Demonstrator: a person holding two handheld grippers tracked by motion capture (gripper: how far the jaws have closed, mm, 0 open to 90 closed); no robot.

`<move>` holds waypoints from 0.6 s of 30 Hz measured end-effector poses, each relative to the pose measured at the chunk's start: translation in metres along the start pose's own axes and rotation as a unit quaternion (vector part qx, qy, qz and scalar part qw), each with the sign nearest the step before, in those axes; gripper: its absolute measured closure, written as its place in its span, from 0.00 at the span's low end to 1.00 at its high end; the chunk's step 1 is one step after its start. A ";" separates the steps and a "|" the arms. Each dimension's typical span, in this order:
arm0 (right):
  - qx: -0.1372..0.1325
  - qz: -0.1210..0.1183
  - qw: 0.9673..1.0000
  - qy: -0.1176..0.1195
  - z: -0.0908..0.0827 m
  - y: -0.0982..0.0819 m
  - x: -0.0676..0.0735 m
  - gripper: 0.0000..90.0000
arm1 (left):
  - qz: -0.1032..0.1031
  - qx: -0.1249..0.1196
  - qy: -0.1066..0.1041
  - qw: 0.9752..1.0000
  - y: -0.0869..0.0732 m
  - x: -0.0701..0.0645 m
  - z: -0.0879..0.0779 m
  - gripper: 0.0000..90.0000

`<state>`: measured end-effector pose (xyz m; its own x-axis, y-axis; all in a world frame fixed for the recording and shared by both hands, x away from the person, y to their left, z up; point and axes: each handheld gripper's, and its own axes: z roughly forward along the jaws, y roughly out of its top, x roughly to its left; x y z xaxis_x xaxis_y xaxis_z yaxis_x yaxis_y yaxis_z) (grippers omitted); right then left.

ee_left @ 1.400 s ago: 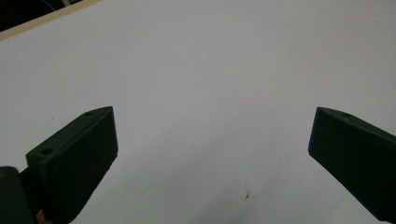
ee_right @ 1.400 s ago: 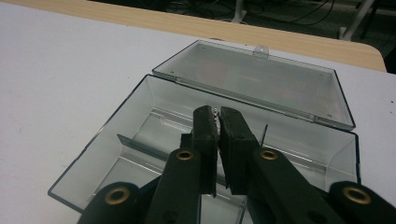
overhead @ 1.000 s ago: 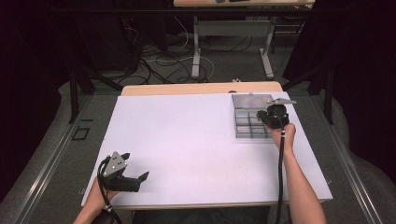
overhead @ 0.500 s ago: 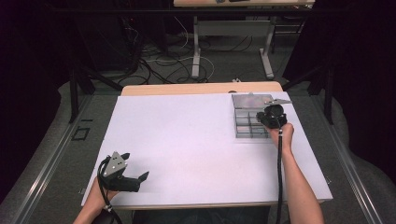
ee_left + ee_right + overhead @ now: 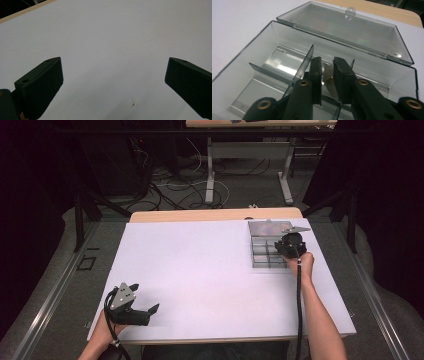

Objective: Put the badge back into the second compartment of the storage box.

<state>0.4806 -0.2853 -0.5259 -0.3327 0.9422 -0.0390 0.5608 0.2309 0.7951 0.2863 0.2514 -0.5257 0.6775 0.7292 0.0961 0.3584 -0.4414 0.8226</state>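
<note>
Up close, right gripper view: right gripper (image 5: pixel 327 72) down in clear compartment box (image 5: pixel 274 45), jaws just opening, narrow gap; small pale object (image 5: pixel 328 75) between, mostly hidden, contact unclear. High view: box (image 5: pixel 260 251) at table's (image 5: pixel 200 270) far right, contents unreadable. Left gripper (image 5: pixel 112 82) wide open, empty, over bare tabletop.

My white worktop (image 5: pixel 210 270) runs back to a bare wooden strip (image 5: pixel 200 215) — beyond it, cables (image 5: pixel 175 185) tangle across the grey floor (image 5: pixel 240 195) between desk legs (image 5: pixel 210 170).
</note>
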 end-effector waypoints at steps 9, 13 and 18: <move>-0.013 0.012 0.999 0.042 -0.023 0.004 -0.002 0.55 | 0.005 -0.002 0.003 1.000 0.000 0.000 -0.001 0.02; 0.002 0.014 0.997 0.070 -0.030 0.004 -0.001 0.39 | 0.005 -0.003 0.003 1.000 0.000 0.000 0.000 0.02; 0.009 0.017 0.995 0.102 -0.042 0.005 0.005 0.24 | 0.006 -0.003 0.004 1.000 0.000 0.000 -0.001 0.02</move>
<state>0.4498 -0.2900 -0.4965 -0.4602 0.8806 0.1128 0.5871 0.2066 0.7827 0.2857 0.2512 -0.5253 0.6759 0.7288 0.1099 0.3468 -0.4460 0.8251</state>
